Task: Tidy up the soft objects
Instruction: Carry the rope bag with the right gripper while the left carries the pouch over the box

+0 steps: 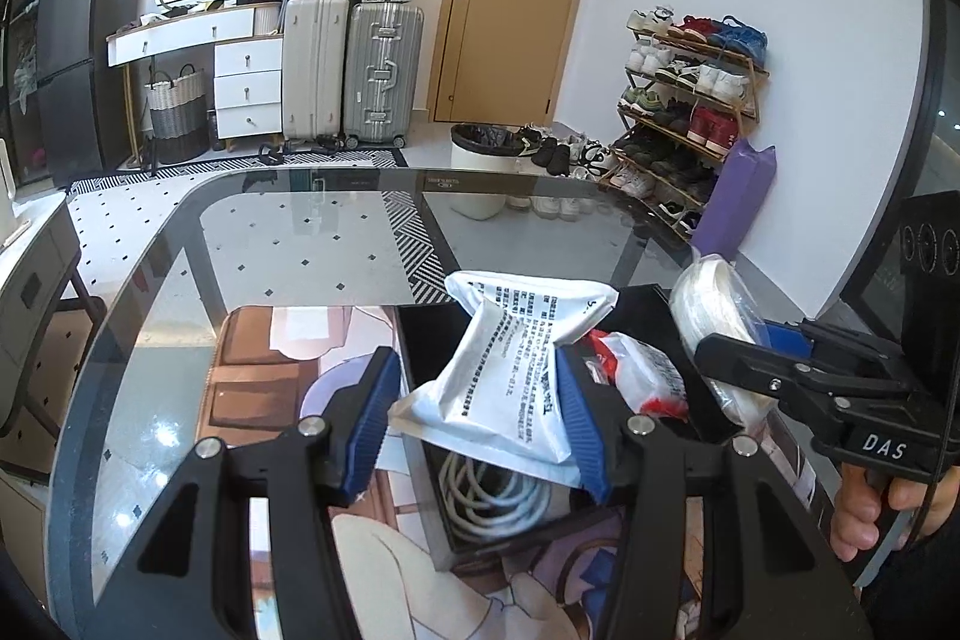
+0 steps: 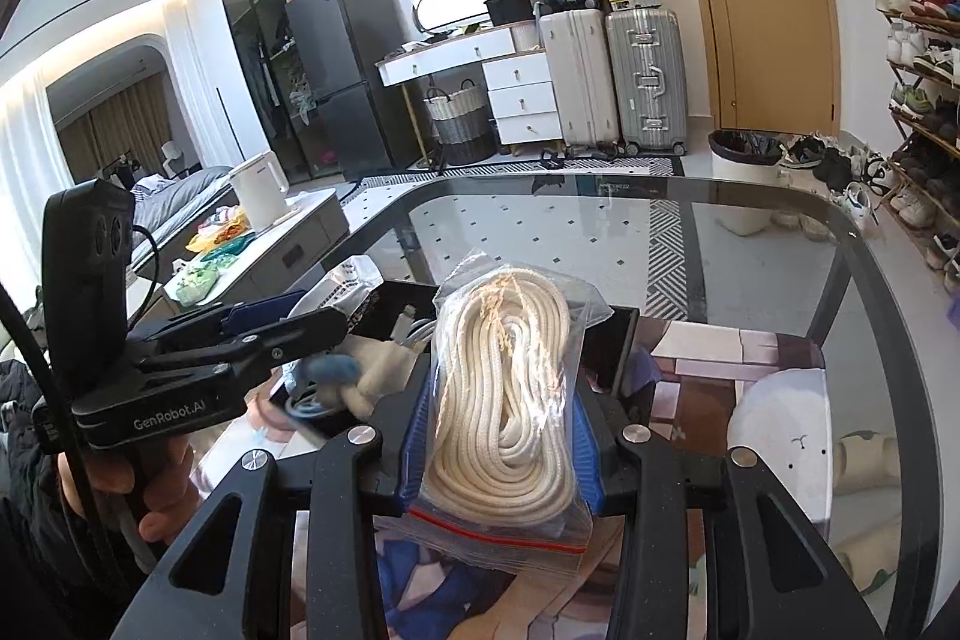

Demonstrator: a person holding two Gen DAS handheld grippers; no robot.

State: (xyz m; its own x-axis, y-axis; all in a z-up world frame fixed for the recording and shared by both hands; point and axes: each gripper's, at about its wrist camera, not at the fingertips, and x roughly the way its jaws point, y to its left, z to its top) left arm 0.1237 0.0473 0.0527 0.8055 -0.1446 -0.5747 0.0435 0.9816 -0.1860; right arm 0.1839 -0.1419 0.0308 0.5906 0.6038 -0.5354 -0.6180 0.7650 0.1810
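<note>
My left gripper point(image 1: 474, 418) is shut on a white printed soft pouch point(image 1: 510, 370) and holds it above a black box point(image 1: 432, 460) that holds a coiled white cable point(image 1: 498, 502) and a red-and-white packet point(image 1: 648, 382). My right gripper point(image 2: 498, 430) is shut on a clear zip bag of cream rope point(image 2: 510, 388) and holds it over the same black box point(image 2: 606, 346). In the left wrist view the right gripper point(image 1: 738, 340) shows at the right with the rope bag point(image 1: 714, 304). In the right wrist view the left gripper point(image 2: 312, 322) shows at the left with the pouch point(image 2: 342, 286).
The box stands on a printed mat point(image 1: 270, 364) on a glass table point(image 1: 252, 232). Beyond the table are suitcases point(image 1: 378, 70), a white bin point(image 1: 480, 172), a shoe rack point(image 1: 684, 100) and a purple bag point(image 1: 738, 196). A side table with a kettle point(image 2: 258, 190) is at the left.
</note>
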